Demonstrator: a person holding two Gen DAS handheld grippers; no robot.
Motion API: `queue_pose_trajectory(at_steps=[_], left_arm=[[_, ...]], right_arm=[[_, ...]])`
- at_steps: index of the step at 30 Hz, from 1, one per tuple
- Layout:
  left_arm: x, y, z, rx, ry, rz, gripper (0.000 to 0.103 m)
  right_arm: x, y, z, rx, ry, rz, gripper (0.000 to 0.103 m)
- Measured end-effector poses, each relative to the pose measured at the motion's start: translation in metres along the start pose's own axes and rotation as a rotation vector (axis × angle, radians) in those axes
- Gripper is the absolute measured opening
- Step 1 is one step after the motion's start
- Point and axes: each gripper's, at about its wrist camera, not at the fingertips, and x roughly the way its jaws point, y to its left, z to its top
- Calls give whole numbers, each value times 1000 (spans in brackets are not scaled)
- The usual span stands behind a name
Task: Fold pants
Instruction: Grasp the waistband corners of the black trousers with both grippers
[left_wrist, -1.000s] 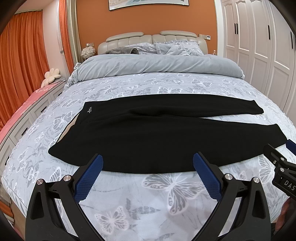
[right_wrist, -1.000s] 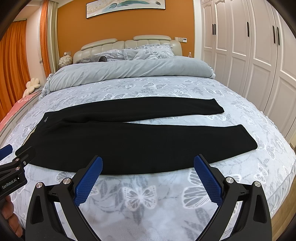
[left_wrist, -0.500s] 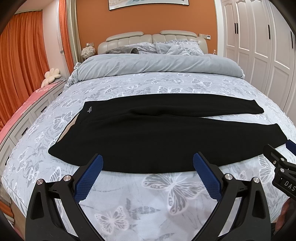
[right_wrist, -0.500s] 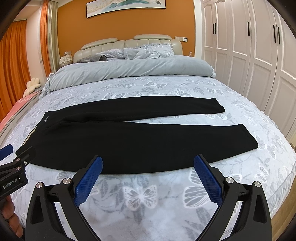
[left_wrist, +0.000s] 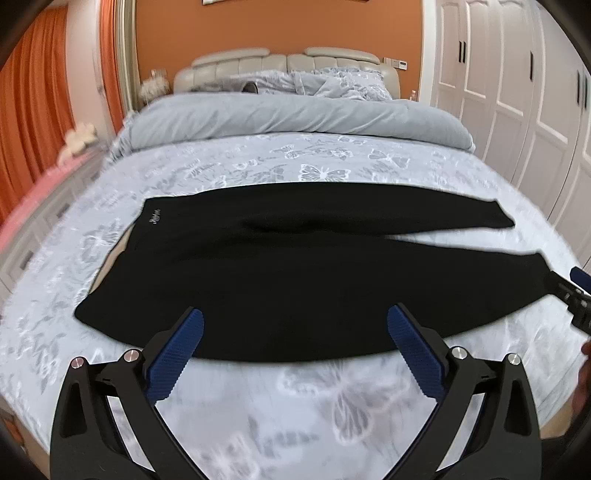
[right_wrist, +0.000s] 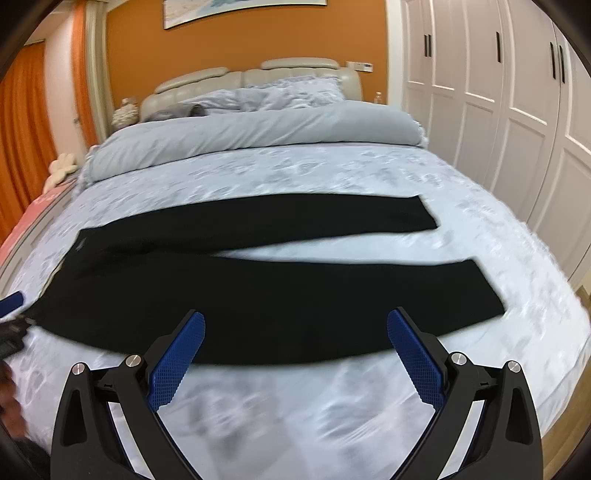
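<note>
Left wrist view: black pants (left_wrist: 295, 273) lie flat across the bed (left_wrist: 332, 398), legs splayed. Both tongs, left (left_wrist: 295, 332) and right (right_wrist: 295, 332), hang apart, empty. Best pinch the near leg's edge at waist and cuff together, then lift evenly.

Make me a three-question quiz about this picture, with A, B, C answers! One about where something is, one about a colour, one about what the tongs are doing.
1. Where do the pants lie?
A. on the floor
B. spread flat on the bed
C. hanging on the wardrobe

2. What colour are the pads on the tongs?
A. blue
B. red
C. green

3. What are the left tongs and right tongs doing?
A. both pinching the pants
B. one shut, one open
C. both open, holding nothing

Answers:
1 B, the pants stretch across the butterfly cover, legs apart.
2 A, both views show blue textured pads.
3 C, each pair stands wide apart with no cloth between.
</note>
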Motion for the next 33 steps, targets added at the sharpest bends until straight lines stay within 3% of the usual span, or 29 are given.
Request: queue_pose_trajectory(at_steps=[1,4,11,17,21,26,28,30,32,33], left_arm=[[8,12,12,-10,10,-21,98],[41,46,49,-17,31,18,98],[156,140,122,-83,109,215,98],[247,222,154,-193,174,356,98],[295,261,162,-282,253,373,98],[340,288,153,-390,352,294,98],[345,290,151,-395,342,292,98],[342,288,153,-376,314,301,96],[339,287,155,-364,305,322,74],[338,286,157,-366,304,297,68]], right_arm=[[9,-13,9,0,16,16,97],[51,-62,45,-11,47,0,97],[183,-156,115,36,132,-90,96],[262,-190,146,66,168,-146,96],[307,-203,159,77,206,-193,96],[346,-218,157,144,248,-180,96],[355,-216,153,138,250,-165,95],[355,-211,152,129,219,-150,80],[349,-208,154,136,193,-129,46],[347,-208,155,148,196,-91,14]])
